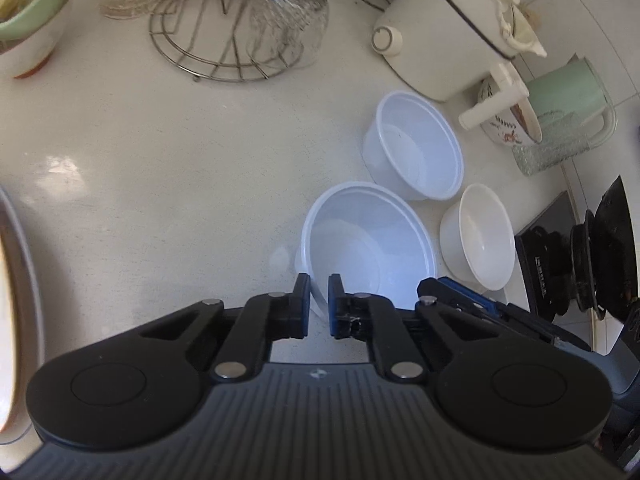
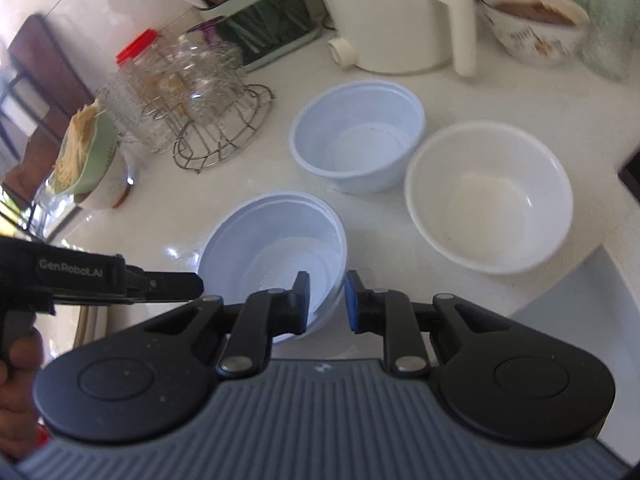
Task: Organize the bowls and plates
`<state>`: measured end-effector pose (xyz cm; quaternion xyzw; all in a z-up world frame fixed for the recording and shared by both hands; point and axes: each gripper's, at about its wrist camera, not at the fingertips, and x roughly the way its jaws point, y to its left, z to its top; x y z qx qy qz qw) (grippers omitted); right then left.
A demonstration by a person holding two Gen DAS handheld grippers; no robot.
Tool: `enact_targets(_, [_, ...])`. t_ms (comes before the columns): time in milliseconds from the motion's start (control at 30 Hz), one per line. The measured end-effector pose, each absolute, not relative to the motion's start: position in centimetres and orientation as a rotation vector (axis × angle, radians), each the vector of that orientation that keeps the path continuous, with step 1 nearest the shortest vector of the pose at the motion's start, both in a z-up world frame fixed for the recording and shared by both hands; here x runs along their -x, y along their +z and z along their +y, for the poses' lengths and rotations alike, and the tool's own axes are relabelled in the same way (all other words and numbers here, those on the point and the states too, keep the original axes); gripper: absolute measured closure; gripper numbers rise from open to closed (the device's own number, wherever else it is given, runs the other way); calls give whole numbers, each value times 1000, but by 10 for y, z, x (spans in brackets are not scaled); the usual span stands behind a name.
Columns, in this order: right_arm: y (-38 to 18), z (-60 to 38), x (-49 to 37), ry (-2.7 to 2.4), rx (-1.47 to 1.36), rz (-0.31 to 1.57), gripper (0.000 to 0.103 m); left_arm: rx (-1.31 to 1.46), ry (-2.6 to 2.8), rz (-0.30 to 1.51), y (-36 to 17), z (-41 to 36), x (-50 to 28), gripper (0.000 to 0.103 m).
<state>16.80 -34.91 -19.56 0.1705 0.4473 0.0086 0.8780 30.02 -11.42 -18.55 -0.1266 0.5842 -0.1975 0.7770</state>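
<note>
Three empty bowls stand on the white counter. The nearest translucent plastic bowl (image 1: 368,248) (image 2: 276,248) has both grippers at its rim. My left gripper (image 1: 319,304) has its jaws narrowly apart astride the bowl's near-left rim; whether the pads touch it I cannot tell. My right gripper (image 2: 327,300) is open with the near-right rim between its jaws. A second translucent plastic bowl (image 1: 416,144) (image 2: 360,136) stands farther back. A white ceramic bowl (image 1: 482,236) (image 2: 488,196) stands to the right.
A wire rack with upturned glasses (image 1: 240,28) (image 2: 212,112) stands at the back left. A white pot with a handle (image 1: 444,28) (image 2: 396,16), a patterned bowl (image 2: 536,36) and a green jug (image 1: 568,96) stand behind. A green bowl (image 2: 88,160) is far left. A black stove (image 1: 580,248) is right.
</note>
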Motion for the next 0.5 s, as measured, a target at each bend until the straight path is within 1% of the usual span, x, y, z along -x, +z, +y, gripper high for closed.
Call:
enact_targets(300, [-185, -312, -185, 114, -306, 899, 81, 318, -350, 1234, -175, -66, -303, 92])
enact_targets(500, [-183, -281, -202, 194, -233, 924, 81, 296, -321, 1211, -173, -34, -298, 92])
